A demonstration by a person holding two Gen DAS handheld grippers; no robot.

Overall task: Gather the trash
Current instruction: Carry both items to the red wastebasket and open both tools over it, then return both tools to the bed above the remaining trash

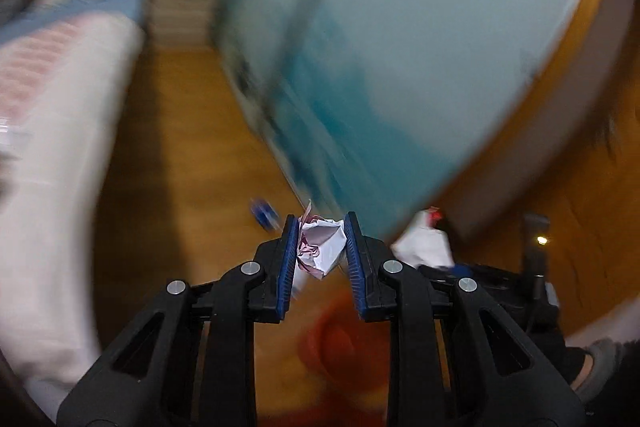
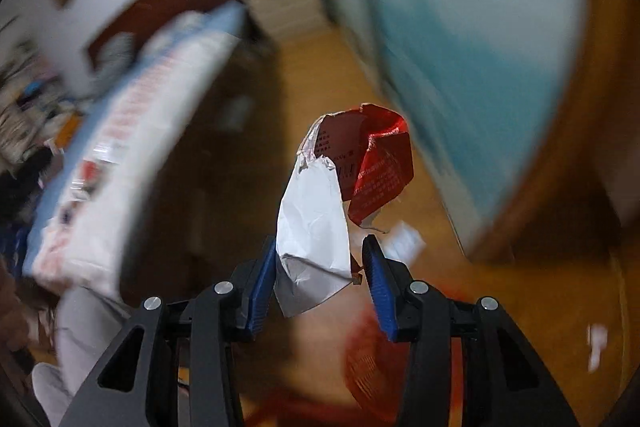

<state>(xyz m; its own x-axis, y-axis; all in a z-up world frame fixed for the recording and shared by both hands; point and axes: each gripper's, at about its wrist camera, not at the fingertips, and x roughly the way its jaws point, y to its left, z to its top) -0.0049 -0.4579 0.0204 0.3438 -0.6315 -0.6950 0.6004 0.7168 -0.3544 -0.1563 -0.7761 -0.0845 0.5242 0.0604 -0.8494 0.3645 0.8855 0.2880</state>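
Observation:
My left gripper (image 1: 321, 229) is shut on a crumpled white and pink paper ball (image 1: 322, 247), held above the wooden floor. A blurred red basket (image 1: 336, 339) lies below it. My right gripper (image 2: 320, 251) has its jaws partly apart around a torn red and silver foil wrapper (image 2: 320, 223); the wrapper touches the left pad (image 2: 262, 287) and stands clear of the right one. The same wrapper (image 1: 424, 239) and right gripper show at the right in the left wrist view. A red mesh basket (image 2: 372, 367) lies under the right gripper.
A bed with white, pink and blue bedding (image 1: 60, 115) fills the left. A pale blue wardrobe door (image 1: 400, 47) stands at the right. A small blue object (image 1: 264, 213) and white scraps (image 2: 596, 343) lie on the wooden floor (image 1: 192, 147). Both views are motion-blurred.

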